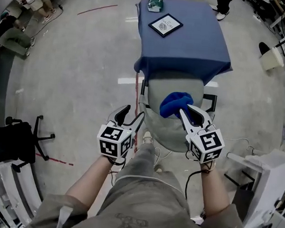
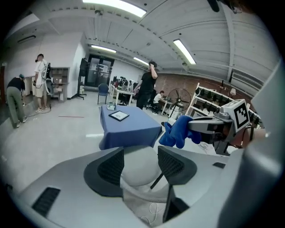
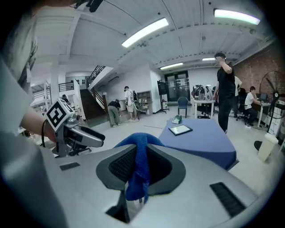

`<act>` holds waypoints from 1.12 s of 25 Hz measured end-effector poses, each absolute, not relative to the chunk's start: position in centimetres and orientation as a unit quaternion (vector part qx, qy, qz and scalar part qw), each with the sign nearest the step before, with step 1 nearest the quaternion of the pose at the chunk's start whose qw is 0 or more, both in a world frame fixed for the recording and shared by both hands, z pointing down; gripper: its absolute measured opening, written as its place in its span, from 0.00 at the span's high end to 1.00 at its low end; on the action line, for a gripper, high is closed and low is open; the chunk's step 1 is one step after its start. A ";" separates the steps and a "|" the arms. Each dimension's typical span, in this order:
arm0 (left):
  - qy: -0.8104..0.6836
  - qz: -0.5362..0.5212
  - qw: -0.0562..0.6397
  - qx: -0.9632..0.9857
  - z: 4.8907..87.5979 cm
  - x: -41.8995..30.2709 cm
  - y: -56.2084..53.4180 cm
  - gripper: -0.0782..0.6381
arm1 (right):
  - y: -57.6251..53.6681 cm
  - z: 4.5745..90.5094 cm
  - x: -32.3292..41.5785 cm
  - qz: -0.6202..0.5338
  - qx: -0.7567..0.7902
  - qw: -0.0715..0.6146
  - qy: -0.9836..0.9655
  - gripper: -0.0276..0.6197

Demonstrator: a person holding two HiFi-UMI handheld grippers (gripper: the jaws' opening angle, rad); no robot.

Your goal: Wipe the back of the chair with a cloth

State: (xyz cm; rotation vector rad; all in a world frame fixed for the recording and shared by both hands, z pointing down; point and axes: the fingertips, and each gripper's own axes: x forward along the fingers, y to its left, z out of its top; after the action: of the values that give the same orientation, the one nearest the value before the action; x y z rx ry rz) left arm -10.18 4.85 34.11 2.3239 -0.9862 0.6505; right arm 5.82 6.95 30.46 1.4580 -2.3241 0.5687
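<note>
The chair back [image 1: 173, 119] is a pale grey, smooth, rounded shell seen from above, its top edge curved like a dome, with a black armrest [image 1: 210, 99] showing at its right side; it stands just beside a table [image 1: 194, 47] draped in a matte blue cover that hangs in soft folds at the corners; on the cover lies a flat square card [image 1: 165, 25] with a dark frame, and near the far edge a small teal object [image 1: 155, 3] too small to make out

The cloth [image 1: 175, 103] is a deep blue, fuzzy, terry-like bundle bunched on top of the chair back, near its upper middle; the right gripper [image 1: 190, 112] has its jaws pressed together on a fold of it; in the right gripper view the fold stands up between the black ribbed pads [image 3: 122, 166] and a short tail hangs below them

The left gripper [image 1: 133, 114] has nothing in its grasp; its jaws stand well apart at the left edge of the chair back; in the left gripper view the grey rounded top fills the gap between the two dark, cross-hatched pads, with a thin black strut below, and whether either pad touches the shell cannot be told

Each gripper carries a white cube with black square markers; the floor [image 1: 88, 59] is pale, mottled concrete, and a black office chair [image 1: 15, 139] stands well apart at the left
</note>
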 end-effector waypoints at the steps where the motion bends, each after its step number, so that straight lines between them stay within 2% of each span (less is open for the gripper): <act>1: -0.361 0.245 0.274 0.857 35.1 -10.2 4.5 0.53 | 6.4 31.4 5.5 0.208 0.508 0.178 -0.817 0.84; 11: -0.361 0.261 0.369 0.816 43.1 -11.0 1.7 0.54 | 2.4 41.4 2.0 0.260 0.437 0.252 -0.824 0.84; 20: -0.365 0.294 0.420 0.777 49.5 -11.4 2.7 0.54 | 2.3 50.3 -1.5 0.299 0.339 0.312 -0.836 0.84; 28: -0.381 0.312 0.446 0.747 53.6 -10.7 3.5 0.53 | 2.3 57.2 -3.3 0.325 0.275 0.329 -0.843 0.84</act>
State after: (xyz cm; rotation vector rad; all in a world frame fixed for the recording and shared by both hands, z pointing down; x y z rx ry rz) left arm -10.71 3.55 53.64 1.8513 -0.9441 0.7726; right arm -3.29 2.27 57.17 0.7208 -2.2049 0.8512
